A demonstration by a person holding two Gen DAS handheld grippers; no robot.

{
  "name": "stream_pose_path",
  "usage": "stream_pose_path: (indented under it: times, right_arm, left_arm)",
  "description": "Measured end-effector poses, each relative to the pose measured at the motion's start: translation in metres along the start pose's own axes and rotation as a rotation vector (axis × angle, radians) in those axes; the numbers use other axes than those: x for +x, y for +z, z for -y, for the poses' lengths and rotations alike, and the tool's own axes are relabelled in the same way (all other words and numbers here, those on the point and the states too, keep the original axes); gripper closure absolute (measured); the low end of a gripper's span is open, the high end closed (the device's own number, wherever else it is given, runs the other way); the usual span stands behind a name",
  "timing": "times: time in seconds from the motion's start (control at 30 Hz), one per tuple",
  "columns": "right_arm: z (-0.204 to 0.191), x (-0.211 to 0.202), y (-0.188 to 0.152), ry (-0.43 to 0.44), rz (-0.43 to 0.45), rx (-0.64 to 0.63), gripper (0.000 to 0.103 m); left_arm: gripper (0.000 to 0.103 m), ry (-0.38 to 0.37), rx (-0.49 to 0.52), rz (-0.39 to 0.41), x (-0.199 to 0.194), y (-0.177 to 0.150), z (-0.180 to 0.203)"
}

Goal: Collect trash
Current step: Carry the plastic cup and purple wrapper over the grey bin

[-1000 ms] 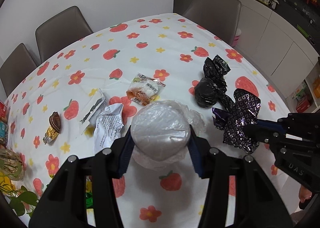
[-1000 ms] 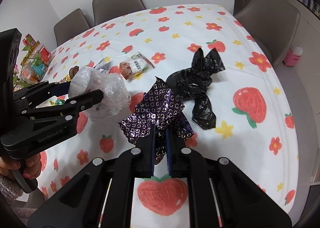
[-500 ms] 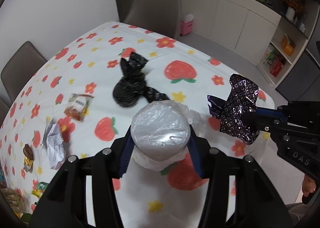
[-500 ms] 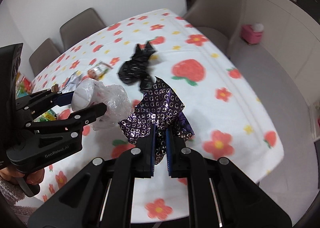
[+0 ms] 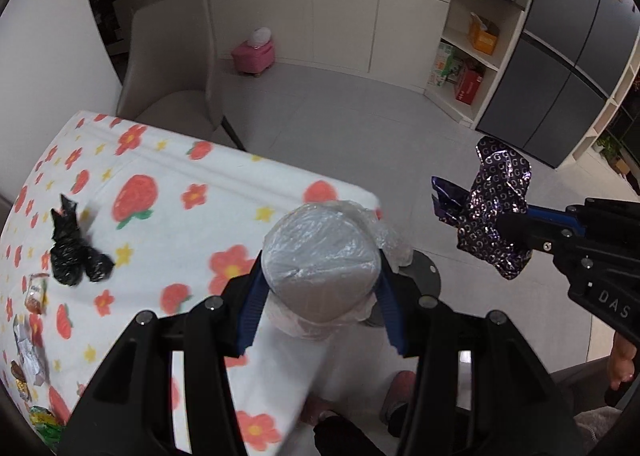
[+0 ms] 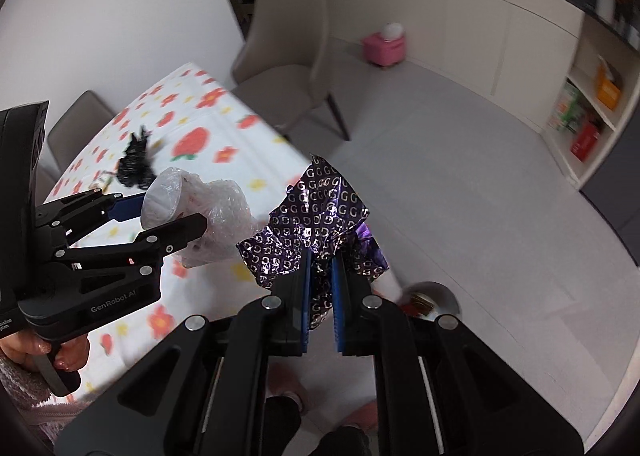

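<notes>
My left gripper (image 5: 320, 288) is shut on a crumpled clear plastic cup wrapped in plastic film (image 5: 322, 260), held over the table's corner; it also shows in the right wrist view (image 6: 192, 212). My right gripper (image 6: 321, 280) is shut on a purple patterned foil wrapper (image 6: 316, 212), held off the table above the floor; the wrapper also shows in the left wrist view (image 5: 492, 212). A round trash bin (image 6: 428, 298) stands on the floor below, partly hidden behind the fingers; part of it shows behind the cup (image 5: 424, 276).
The strawberry tablecloth table (image 5: 168, 216) still holds a black plastic bag (image 5: 74, 248), a snack packet (image 5: 35, 292) and crumpled papers (image 5: 28, 352) at the left. A grey chair (image 5: 172, 64), a pink stool (image 5: 256, 52) and shelves (image 5: 472, 68) surround the grey floor.
Both grippers have swung right, away from the table middle to its corner and over the floor, each keeping its load. The bin has come into view.
</notes>
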State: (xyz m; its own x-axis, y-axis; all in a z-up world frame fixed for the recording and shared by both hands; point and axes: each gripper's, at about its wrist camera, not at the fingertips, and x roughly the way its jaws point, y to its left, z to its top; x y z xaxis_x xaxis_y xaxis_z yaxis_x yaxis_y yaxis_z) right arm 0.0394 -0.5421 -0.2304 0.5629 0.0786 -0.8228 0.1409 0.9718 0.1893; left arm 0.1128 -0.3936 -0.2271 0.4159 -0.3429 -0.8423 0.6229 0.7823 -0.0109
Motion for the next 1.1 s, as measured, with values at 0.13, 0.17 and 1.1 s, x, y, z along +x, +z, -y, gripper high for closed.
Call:
stream_pose_path:
  times: [0.13,0.17,1.1]
  right_arm:
    - [0.06,-0.011,-0.023,-0.039,-0.022,0.066,0.095]
    - [0.07,-0.012,-0.028,-0.045,-0.026,0.076,0.095]
    - [0.224,0.27,-0.197,-0.133,-0.114,0.393,0.094]
  left_arm:
    - [0.052,-0.036,0.033,-0.024,0.02,0.004,0.052]
    - [0.052,-0.044,0.042,-0.033,0.026,0.005,0.067]
    - [0.052,-0.113,0.212,-0.23,0.371,-0.088,0.148]
